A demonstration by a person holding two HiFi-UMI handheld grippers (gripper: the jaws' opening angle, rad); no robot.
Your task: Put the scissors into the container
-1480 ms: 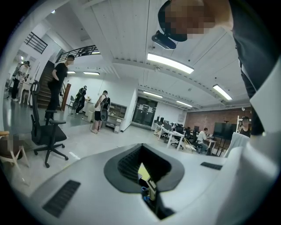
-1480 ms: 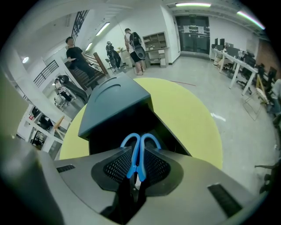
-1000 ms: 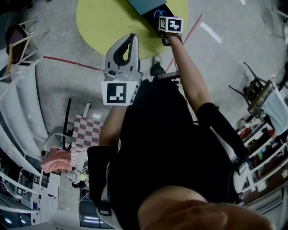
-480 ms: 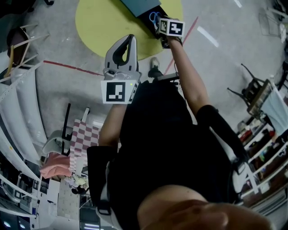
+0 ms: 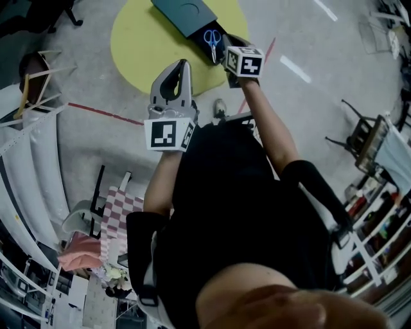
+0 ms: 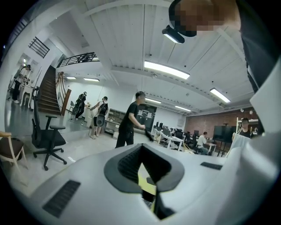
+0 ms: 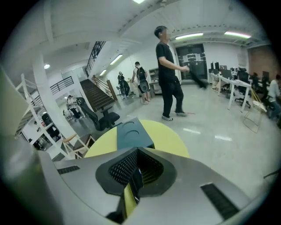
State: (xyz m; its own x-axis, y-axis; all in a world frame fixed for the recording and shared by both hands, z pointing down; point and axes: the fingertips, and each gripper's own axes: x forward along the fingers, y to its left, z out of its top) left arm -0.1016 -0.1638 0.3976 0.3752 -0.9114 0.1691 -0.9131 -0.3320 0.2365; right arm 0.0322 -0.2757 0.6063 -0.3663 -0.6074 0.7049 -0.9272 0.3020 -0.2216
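One pair of scissors (image 5: 212,38), with bright blue loop handles and short pale blades, lies in a black open container (image 5: 198,40) on the round yellow worktop (image 5: 148,45), its handles pointing toward a dark teal lid (image 5: 183,14) that lies against the container's far side. The right claw (image 7: 137,151) has its two jaws pressed together with nothing between them; in the head view its marker cube (image 5: 244,62) sits just beside the container's near corner, so the scissors lie just ahead of that claw and apart from it. The left claw (image 5: 178,67) is raised over the worktop's near edge, jaw tips meeting and empty, well apart from the scissors
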